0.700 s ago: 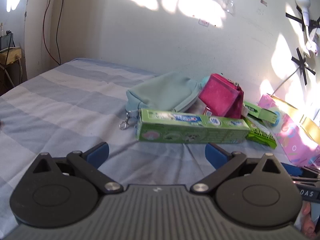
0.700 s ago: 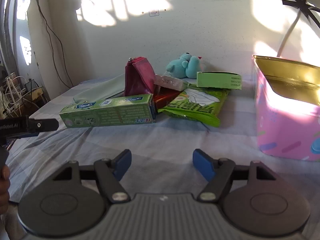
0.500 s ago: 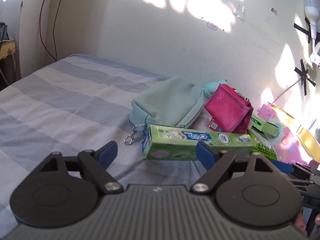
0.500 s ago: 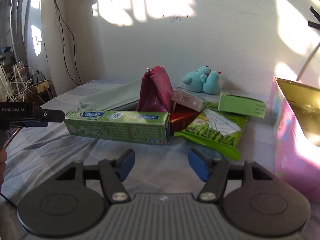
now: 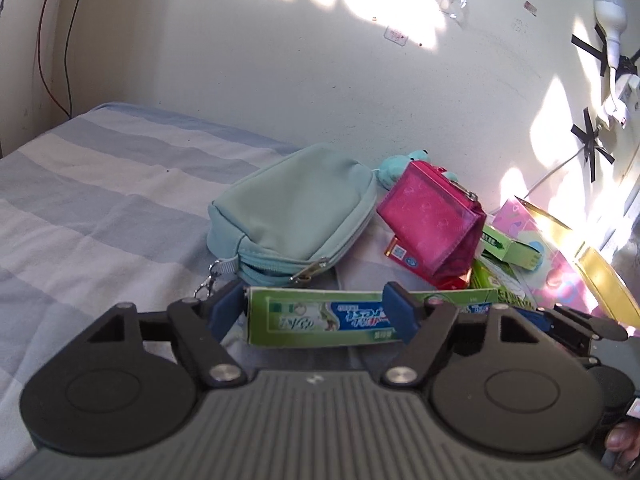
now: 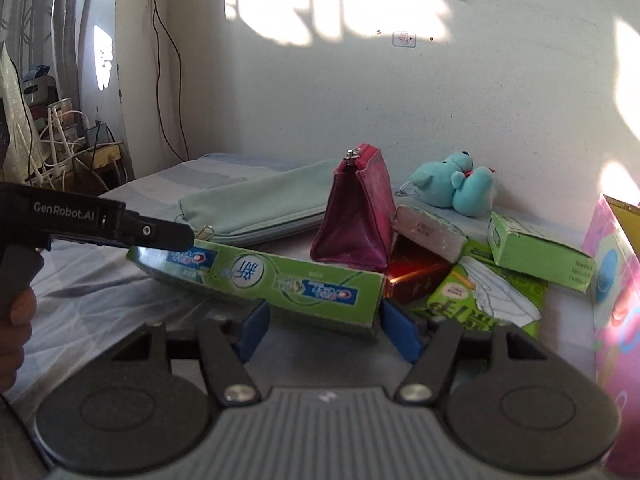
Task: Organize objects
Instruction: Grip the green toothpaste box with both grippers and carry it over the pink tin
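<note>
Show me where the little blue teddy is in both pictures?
Left wrist view: the blue teddy peeks out above centre, mostly hidden behind the pink pouch.
Right wrist view: it lies in plain sight right of centre by the wall.
Shared landmark: the pink pouch, just in front of the teddy in both.

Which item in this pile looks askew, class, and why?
The shiny pink zip pouch: it sits tilted, propped on the red carton beside the mint-green fabric bag, rather than lying flat on the bed.
</note>
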Motion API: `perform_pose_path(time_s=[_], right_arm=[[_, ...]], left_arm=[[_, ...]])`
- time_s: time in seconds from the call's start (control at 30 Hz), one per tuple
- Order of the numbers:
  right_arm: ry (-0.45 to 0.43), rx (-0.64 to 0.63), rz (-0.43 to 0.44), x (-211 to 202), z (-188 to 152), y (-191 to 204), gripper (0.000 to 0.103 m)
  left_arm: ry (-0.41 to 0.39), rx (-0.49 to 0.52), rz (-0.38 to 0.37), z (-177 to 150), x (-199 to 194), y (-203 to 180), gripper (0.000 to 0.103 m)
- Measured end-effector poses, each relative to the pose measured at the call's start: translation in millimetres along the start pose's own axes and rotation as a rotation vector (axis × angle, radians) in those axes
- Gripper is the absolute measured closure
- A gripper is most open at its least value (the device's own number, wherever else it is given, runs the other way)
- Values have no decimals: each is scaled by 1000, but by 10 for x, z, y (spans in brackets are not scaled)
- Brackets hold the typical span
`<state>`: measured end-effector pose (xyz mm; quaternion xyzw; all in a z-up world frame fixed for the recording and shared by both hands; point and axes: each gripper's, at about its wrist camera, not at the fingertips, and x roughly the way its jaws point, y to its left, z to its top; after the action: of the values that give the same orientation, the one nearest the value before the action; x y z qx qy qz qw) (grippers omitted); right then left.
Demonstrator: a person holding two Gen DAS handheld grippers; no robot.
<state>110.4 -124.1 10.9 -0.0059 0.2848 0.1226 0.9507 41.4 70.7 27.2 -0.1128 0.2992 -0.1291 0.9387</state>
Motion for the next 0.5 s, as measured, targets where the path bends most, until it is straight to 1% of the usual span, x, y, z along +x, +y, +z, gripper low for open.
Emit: perform_pose_path(time_s=[0.1, 0.2, 0.23, 0.27, 0.3, 0.37, 0.43, 0.5], right_arm=[[43, 45, 40, -163, -120, -75, 39], [56, 75, 87, -371, -274, -149, 39], [51, 74, 90, -433, -306, -155, 39], [41, 63, 86, -493, -325, -148, 39], [30, 40, 80, -543, -326, -134, 38], [15, -3, 65, -555, -294, -92, 34], [18, -32, 52, -488, -244, -64, 31], [48, -64, 42, -350, -216, -42, 30]], left_arm=[[25, 4, -40, -154, -147, -7, 24], [39, 9, -77, -307, -310, -1, 23], [38, -2, -89, -337, -364, 16, 22], [34, -14, -95, -340, -401, 39, 21], [28, -26, -94, -328, -427, 63, 16], [12, -43, -89, -265, -440, 87, 12], [11, -47, -81, -191, -384, 50, 12], [29, -31, -77, -137, -243, 3, 14]])
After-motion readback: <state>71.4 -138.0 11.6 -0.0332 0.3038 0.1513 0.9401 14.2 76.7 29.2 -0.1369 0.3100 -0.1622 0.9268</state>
